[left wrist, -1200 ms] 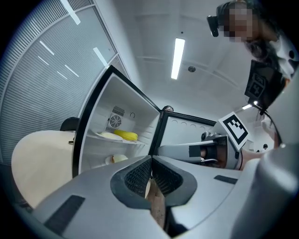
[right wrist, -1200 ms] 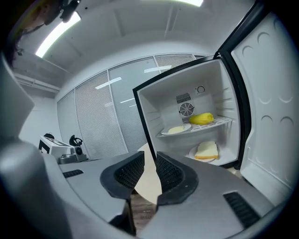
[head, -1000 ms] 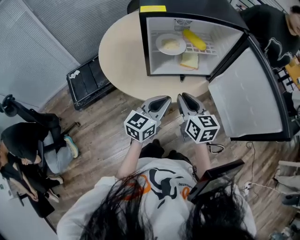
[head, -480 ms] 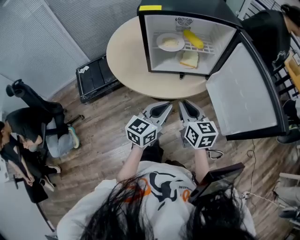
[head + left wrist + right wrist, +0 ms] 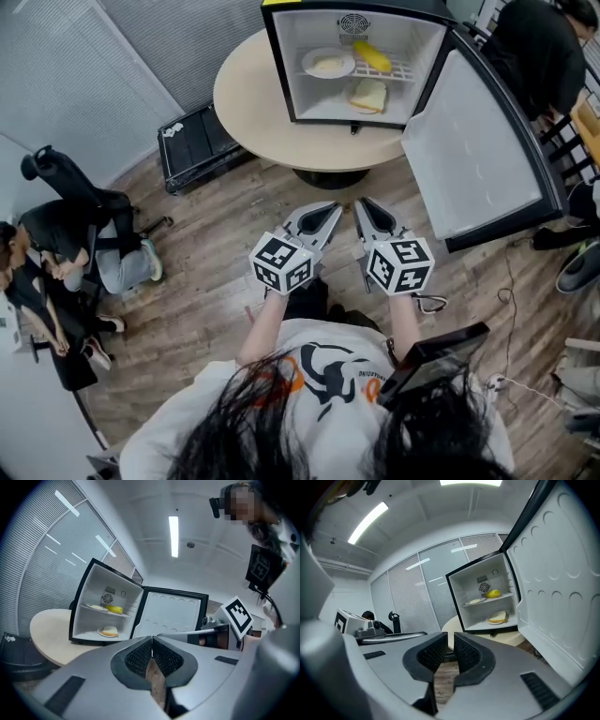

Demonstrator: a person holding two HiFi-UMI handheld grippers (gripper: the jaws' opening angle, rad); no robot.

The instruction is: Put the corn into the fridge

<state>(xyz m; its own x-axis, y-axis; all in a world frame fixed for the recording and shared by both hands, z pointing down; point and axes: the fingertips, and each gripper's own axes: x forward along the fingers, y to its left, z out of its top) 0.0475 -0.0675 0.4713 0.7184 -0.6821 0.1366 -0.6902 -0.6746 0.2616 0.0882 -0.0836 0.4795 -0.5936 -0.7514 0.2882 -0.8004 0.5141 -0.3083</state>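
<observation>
Two grippers we hold, both empty: left gripper [image 5: 327, 209] jaws together, right gripper [image 5: 364, 205] jaws just been closing, now shut; corn [image 5: 372, 56] inside open fridge [image 5: 285, 67].

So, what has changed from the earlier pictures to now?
The left gripper and the right gripper drew back from the fridge, which now looks farther away. The right gripper's jaws have just been closing, with nothing between them. The corn stays on the upper shelf; the fridge door stays open.
</observation>
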